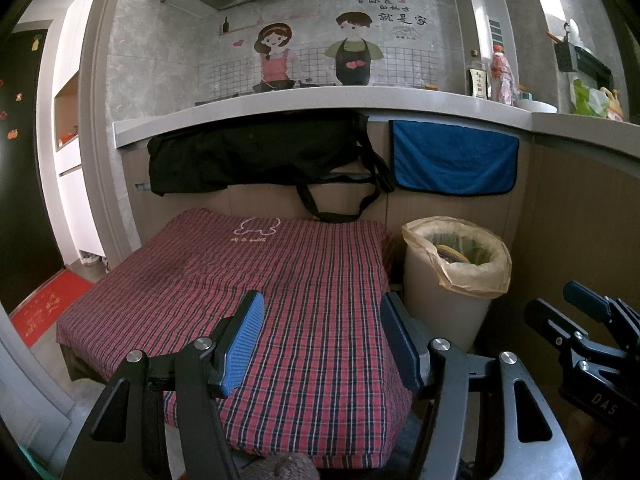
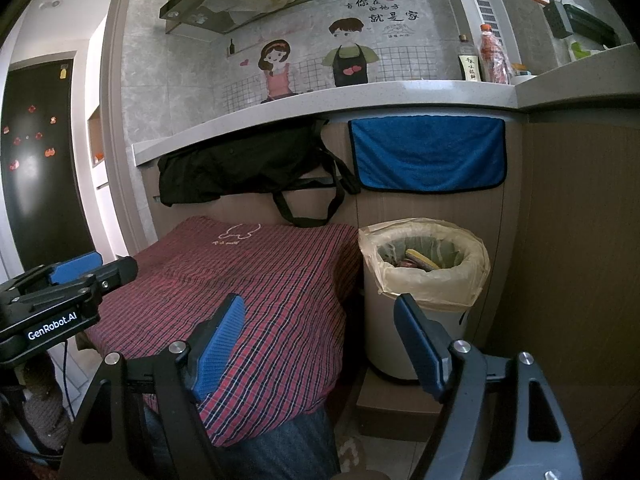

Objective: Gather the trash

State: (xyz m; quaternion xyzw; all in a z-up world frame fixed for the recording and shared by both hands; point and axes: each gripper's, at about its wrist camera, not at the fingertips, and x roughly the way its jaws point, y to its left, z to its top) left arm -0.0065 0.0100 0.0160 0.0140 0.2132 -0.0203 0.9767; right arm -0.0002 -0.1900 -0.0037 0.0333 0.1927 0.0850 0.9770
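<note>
A white trash bin (image 1: 440, 300) lined with a tan plastic bag stands on the floor right of a low surface covered with a red plaid cloth (image 1: 248, 280); it also shows in the right wrist view (image 2: 408, 320). Some trash (image 2: 420, 261) lies inside the bin. My left gripper (image 1: 324, 320) is open and empty above the near part of the cloth. My right gripper (image 2: 320, 320) is open and empty, over the cloth's right edge and near the bin. No loose trash shows on the cloth.
A black bag (image 1: 256, 156) and a blue towel (image 1: 454, 158) hang under a grey counter (image 1: 320, 100). Bottles (image 1: 502, 76) stand on the counter at right. A wooden cabinet wall (image 2: 580, 260) is right of the bin. A red mat (image 1: 44, 312) lies on the floor at left.
</note>
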